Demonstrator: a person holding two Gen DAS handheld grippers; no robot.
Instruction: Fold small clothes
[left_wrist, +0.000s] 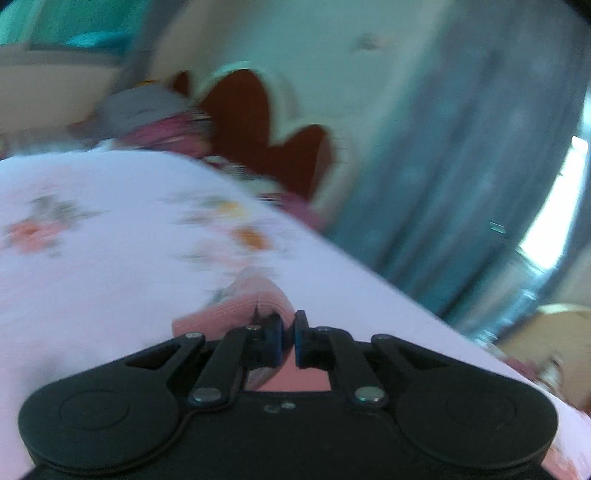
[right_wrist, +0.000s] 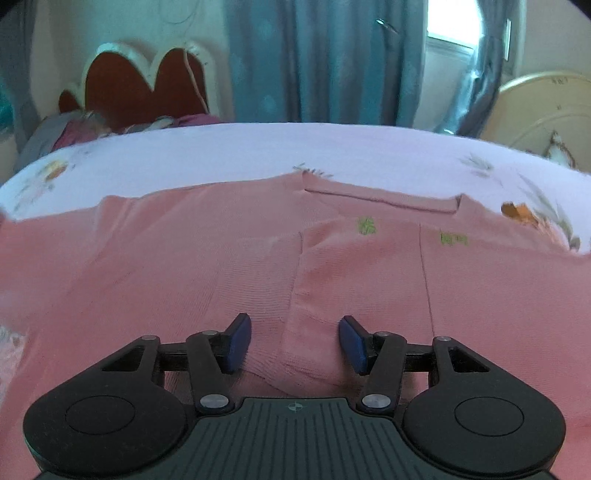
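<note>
A pink knit garment (right_wrist: 229, 266) lies spread flat on a lilac floral bedsheet (right_wrist: 258, 155), with small green motifs near its neckline. My right gripper (right_wrist: 295, 341) is open just above the garment's near part, its blue pads either side of a raised fold. In the blurred left wrist view, my left gripper (left_wrist: 290, 332) is shut on a pinched bit of the pink garment (left_wrist: 255, 299), held over the bedsheet (left_wrist: 110, 258).
A red headboard with a cream scalloped frame (right_wrist: 144, 85) stands behind the bed, with crumpled clothes (right_wrist: 85, 129) at its foot. Blue-grey curtains (right_wrist: 325, 59) hang at the back. A cream round-topped furniture piece (right_wrist: 543, 110) is at the right.
</note>
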